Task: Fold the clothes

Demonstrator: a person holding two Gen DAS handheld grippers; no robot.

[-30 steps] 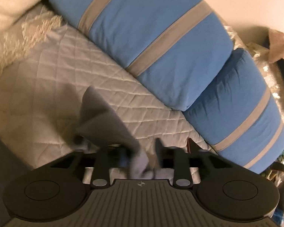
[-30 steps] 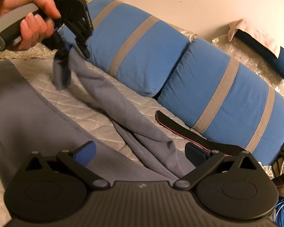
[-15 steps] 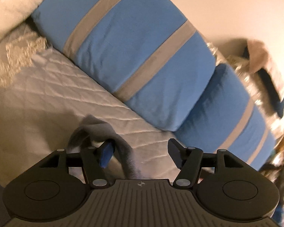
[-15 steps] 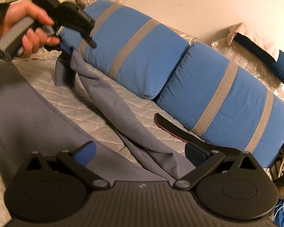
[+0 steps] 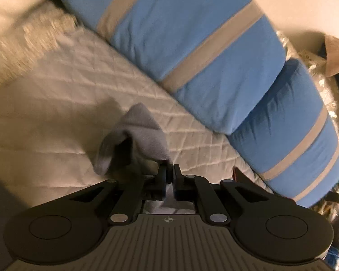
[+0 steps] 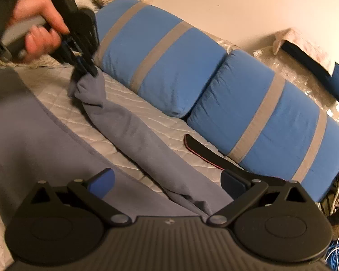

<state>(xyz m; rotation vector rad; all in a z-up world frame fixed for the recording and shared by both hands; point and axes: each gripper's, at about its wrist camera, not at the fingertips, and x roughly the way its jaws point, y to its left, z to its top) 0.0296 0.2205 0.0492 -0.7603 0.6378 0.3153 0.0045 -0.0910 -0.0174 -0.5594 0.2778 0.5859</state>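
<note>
Your left gripper (image 5: 170,173) had just clenched the soft grey-blue garment's sleeve (image 6: 133,131) at ten o'clock. Your right gripper (image 6: 167,181) stayed released over its hem.

Soft matt grey fleece garment (image 6: 133,133); quilted white cloth mattress cover (image 5: 63,103); matt blue cotton pillows (image 6: 176,72)

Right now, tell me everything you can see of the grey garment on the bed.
The grey garment looks like soft, fleecy knit. One long part, perhaps a sleeve, runs across the white quilted cover toward the blue striped pillows; its end is bunched and lifted, pinched in the left gripper, whose jaws have just closed on it. A broad flat part lies nearer, partly beneath the open right gripper.
</note>
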